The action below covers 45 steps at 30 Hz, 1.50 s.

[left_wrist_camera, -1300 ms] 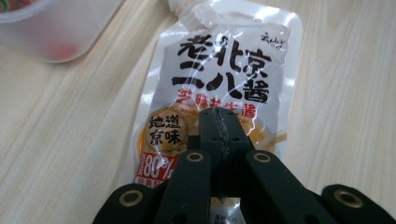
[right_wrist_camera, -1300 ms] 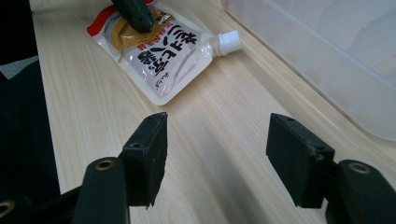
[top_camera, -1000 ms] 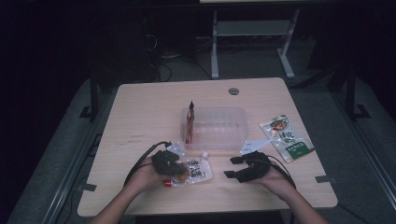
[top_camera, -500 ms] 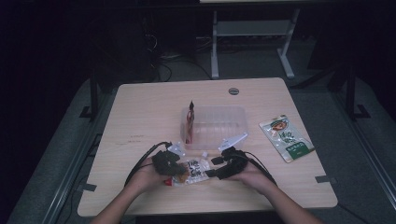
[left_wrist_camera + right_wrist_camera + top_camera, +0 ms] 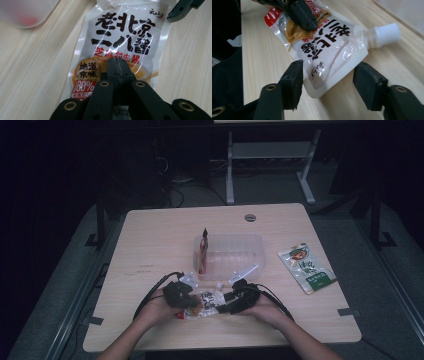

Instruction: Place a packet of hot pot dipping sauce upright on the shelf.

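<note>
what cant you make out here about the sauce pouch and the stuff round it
- Sauce pouch: its bottom edge sits behind the shut left tongs in the left gripper view.
- Plastic tub: blurred and cut off by the frame edge there.
- Green packet: print too small in the high view.
- Right tongs: straddle the pouch corner; contact unclear.

We are looking at a dim lab: a bare pale wooden table (image 5: 150,235), trailing floor cables (image 5: 175,185), a white metal stand (image 5: 260,155).
</note>
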Motion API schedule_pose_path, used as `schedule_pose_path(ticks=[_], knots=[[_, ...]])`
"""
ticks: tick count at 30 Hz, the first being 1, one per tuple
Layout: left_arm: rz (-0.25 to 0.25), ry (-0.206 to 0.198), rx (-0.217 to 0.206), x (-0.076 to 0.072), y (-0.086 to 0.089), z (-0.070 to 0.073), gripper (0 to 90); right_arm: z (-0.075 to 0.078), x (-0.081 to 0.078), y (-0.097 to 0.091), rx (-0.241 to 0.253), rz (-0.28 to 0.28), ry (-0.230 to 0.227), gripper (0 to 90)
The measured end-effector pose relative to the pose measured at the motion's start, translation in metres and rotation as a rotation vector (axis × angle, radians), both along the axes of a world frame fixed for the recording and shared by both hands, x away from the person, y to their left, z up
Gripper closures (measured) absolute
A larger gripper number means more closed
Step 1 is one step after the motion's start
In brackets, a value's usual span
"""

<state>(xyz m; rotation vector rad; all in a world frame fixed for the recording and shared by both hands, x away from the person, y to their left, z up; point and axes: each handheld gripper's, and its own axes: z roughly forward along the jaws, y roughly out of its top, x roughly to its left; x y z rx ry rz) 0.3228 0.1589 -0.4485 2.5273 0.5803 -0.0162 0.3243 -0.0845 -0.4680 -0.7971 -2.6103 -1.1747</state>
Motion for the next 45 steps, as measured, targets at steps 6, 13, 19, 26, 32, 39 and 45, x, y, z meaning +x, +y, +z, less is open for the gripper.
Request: schedule_pose_path(ticks=[6, 13, 19, 26, 32, 39, 45], knots=[[0.0, -0.003, -0.001, 0.0, 0.0, 0.0, 90.0, -0.002, 0.004, 0.004, 0.017, 0.003, 0.025, 47.7], [0.0, 0.0, -0.008, 0.0, 0.001, -0.001, 89.9, -0.005, 0.009, 0.015, 0.044, 0.026, 0.034, 57.5], [-0.002, 0.005, -0.021, 0.001, 0.003, -0.001, 89.9, -0.001, 0.009, 0.013, 0.063, 0.035, 0.035, 68.9], [-0.003, 0.008, -0.026, 0.001, 0.004, -0.001, 89.9, 0.0, 0.01, 0.016, 0.072, 0.066, 0.022, 80.7], [-0.013, 0.004, -0.032, 0.001, 0.006, 0.0, 89.8, 0.001, 0.01, 0.017, 0.075, 0.077, 0.011, 86.0], [-0.007, 0.009, -0.057, -0.002, 0.012, 0.006, 89.7, 0.004, 0.009, 0.016, 0.086, 0.067, -0.016, 89.2], [0.018, -0.014, -0.089, -0.007, 0.028, 0.017, 89.7, 0.01, 0.008, 0.012, 0.113, 0.055, -0.012, 89.3]])
